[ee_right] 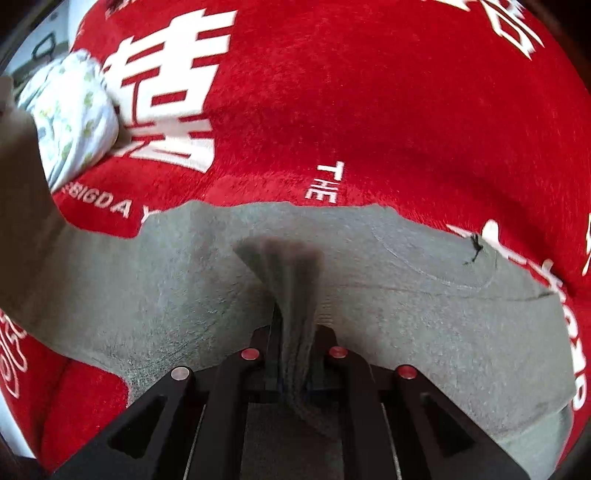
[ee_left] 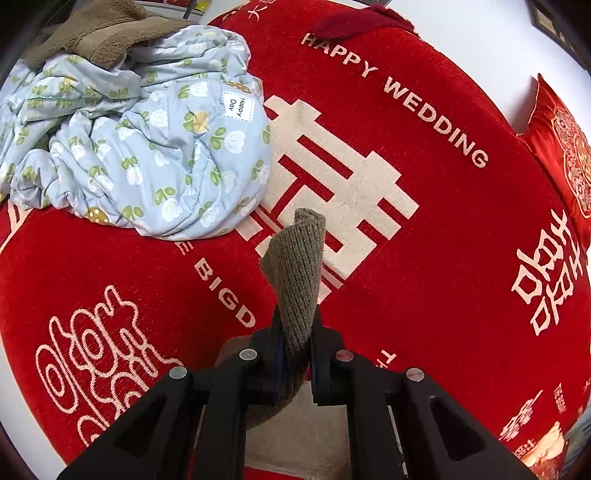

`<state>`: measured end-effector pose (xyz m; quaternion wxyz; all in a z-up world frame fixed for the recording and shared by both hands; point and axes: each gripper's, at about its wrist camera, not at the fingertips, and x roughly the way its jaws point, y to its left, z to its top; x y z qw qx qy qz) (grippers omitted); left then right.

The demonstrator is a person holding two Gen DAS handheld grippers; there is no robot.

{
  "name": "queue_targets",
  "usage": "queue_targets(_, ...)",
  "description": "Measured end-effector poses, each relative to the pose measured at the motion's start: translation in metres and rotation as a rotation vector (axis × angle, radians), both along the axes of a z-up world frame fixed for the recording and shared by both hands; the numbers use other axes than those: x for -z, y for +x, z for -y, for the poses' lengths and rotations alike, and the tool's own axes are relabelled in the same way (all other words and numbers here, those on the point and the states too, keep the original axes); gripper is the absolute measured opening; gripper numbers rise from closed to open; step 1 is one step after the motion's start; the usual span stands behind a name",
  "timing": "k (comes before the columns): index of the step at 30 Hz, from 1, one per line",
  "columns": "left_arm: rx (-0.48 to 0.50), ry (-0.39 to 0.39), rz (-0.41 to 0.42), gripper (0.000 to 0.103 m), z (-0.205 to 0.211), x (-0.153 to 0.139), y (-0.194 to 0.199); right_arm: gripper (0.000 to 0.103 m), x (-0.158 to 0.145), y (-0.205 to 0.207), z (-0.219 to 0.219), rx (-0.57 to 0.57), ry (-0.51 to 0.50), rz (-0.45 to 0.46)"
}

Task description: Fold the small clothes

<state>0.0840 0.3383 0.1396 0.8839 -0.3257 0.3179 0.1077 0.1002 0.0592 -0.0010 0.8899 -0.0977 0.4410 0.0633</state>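
The left gripper [ee_left: 295, 332] is closed on a ribbed edge of the grey-brown knit garment [ee_left: 297, 273], which stands up between its fingers. The right gripper [ee_right: 295, 332] pinches another fold of this garment [ee_right: 406, 314], spread flat on the red wedding blanket [ee_right: 369, 110]. Farther away lies a crumpled floral quilt [ee_left: 147, 147].

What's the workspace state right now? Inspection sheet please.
Surface: red blanket with pale wedding lettering covers the bed.
Job's things: grey-brown knit garment, part spread flat, edges pinched up by both grippers.
Clutter: crumpled floral quilt; brown fleece behind it; red pillow at the far edge.
Grippers: left gripper shut on garment cuff; right gripper shut on a bunched fold.
Cables: nothing seen.
Surroundings: mostly out of view.
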Motion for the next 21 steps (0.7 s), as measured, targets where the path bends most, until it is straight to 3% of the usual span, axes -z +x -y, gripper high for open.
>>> queue_targets(1, -0.001, -0.001, -0.001, 0.011, -0.001, 0.000, 0.000, 0.014, 0.001, -0.001, -0.005, -0.018, -0.015, 0.001)
queue_targets(3, -0.004, -0.002, -0.002, 0.011, -0.002, 0.001, 0.000, 0.029, 0.001, -0.004, -0.014, -0.050, -0.034, 0.003)
queue_targets(7, -0.005, 0.003, -0.005, 0.011, -0.002, 0.001, 0.000, 0.035, -0.002, -0.011, -0.025, -0.108, -0.040, 0.018)
queue_targets(9, -0.001, 0.002, -0.007, 0.011, -0.003, 0.001, 0.000, 0.049, -0.004, -0.015, -0.028, -0.125, -0.027, 0.017)
queue_targets(11, 0.004, 0.007, -0.012, 0.011, 0.000, 0.002, 0.001, 0.055, -0.008, -0.021, -0.029, -0.147, -0.036, 0.038)
queue_targets(21, 0.048, 0.046, -0.054, 0.011, 0.027, 0.012, 0.013, 0.062, -0.032, -0.055, -0.016, -0.256, -0.101, 0.127)
